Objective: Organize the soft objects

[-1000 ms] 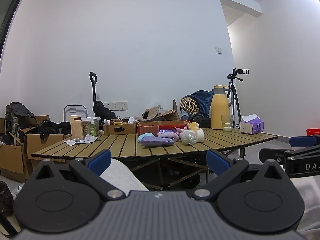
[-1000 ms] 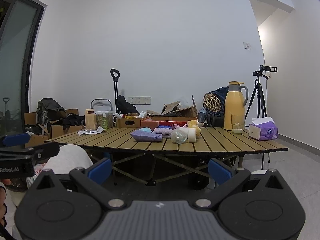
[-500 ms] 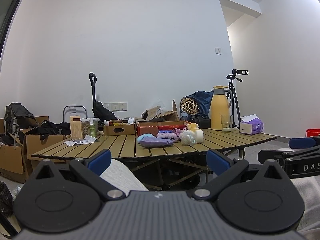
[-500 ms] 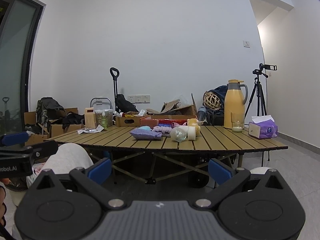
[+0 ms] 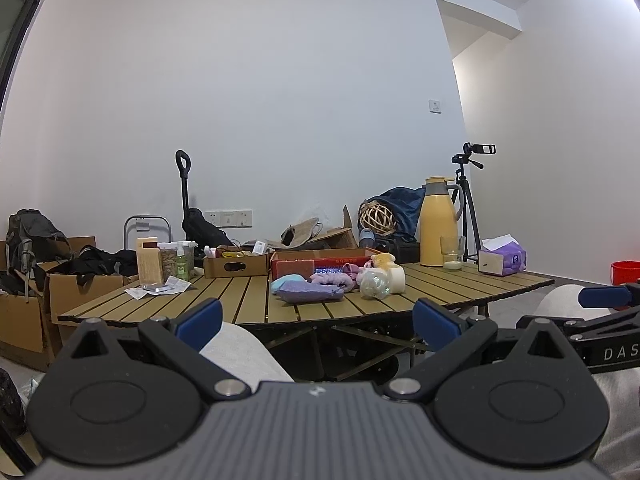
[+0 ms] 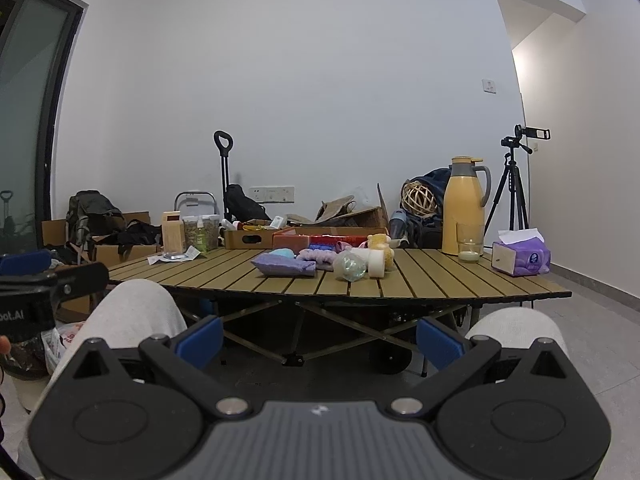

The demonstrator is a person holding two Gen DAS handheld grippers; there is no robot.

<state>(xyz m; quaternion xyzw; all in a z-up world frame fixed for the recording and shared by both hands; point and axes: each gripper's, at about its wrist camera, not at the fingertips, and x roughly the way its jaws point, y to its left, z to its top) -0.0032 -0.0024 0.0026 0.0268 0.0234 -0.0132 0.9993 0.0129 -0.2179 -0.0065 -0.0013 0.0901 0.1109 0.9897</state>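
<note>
Soft things lie in a cluster at the middle of the slatted wooden table (image 5: 240, 300): a purple pouch (image 5: 306, 292) (image 6: 285, 266), a light blue item (image 5: 290, 279), a lilac fuzzy piece (image 5: 332, 279) (image 6: 316, 256), a yellow plush toy (image 5: 383, 259) (image 6: 378, 242), a clear crinkly ball (image 5: 374, 286) (image 6: 350, 268) and a white roll (image 6: 376, 263). A red open box (image 5: 320, 262) stands behind them. My left gripper (image 5: 316, 318) and my right gripper (image 6: 320, 338) are both open and empty, held low in front of the table, well short of it.
A yellow thermos (image 6: 464, 206), a glass (image 6: 470, 246) and a purple tissue pack (image 6: 520, 258) stand at the table's right. A cardboard box (image 5: 235, 265), a wooden block (image 5: 149, 260) and jars sit at the left. A tripod (image 6: 516, 184) and floor clutter lie behind.
Both views have shifted only slightly; the table sits a little lower in frame. Both grippers stay open and empty.
</note>
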